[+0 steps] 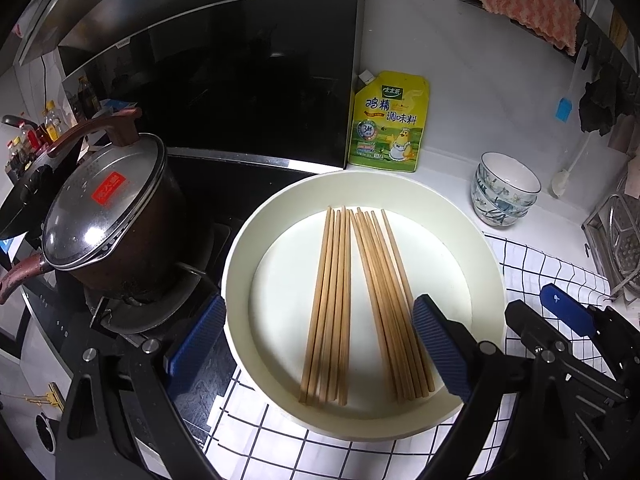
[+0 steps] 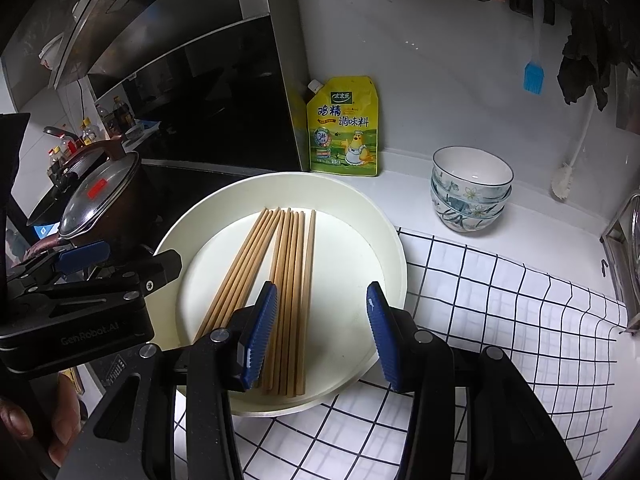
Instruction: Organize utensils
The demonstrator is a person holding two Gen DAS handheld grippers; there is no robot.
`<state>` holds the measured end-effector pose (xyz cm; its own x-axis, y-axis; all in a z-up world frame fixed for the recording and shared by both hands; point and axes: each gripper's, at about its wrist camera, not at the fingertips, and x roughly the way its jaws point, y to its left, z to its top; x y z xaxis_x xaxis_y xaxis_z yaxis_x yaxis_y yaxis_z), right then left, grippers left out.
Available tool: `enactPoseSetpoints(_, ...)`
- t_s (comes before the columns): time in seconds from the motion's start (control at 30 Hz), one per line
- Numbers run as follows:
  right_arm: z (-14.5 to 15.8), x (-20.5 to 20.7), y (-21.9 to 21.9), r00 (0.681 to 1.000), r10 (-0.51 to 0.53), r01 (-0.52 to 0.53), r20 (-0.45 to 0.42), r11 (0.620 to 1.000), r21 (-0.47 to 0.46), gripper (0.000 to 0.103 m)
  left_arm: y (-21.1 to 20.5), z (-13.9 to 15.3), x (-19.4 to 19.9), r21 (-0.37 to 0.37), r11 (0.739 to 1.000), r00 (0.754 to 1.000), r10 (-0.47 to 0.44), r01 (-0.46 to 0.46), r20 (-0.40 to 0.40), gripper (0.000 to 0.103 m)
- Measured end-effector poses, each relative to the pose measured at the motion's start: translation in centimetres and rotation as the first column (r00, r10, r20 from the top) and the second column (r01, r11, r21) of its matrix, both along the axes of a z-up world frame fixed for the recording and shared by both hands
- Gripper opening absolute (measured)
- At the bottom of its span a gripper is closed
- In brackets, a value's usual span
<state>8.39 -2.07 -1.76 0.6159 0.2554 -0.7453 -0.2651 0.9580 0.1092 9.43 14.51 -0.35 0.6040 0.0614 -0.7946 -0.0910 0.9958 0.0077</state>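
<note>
**Two grippers above a tray of chopsticks**

While both grippers hang over the tray, their jaws stand apart and clamp nothing. In the left wrist view, the left gripper fills the lower frame; its left pad lies outside the tray's rim over the dark stove, its right pad over the right bundle. The right gripper enters at lower right of that view, above the cloth. In the right wrist view, the right gripper sits at lower centre, with its left pad over the near ends of the chopsticks and its right pad over the tray's right rim. The left gripper shows at middle left of this view.

The chopsticks lie flat inside the tray in two bundles, centre frame in both views, their far ends close together and near ends splayed.

The tray rests partly on the checked cloth. Behind it, a seasoning pouch leans against the wall; stacked bowls stand to the right. A lidded pot sits on the stove at middle left. A blue brush hangs on the wall at upper right, under a pink cloth.
</note>
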Motion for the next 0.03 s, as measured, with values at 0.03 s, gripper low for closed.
enactPoseSetpoints(0.03, 0.01, -0.02, 0.01, 1.000, 0.000, 0.000, 0.001, 1.000, 0.000, 0.045, 0.03, -0.04, -0.09, -0.001, 1.000, 1.000, 0.001, -0.001, -0.001, 0.093)
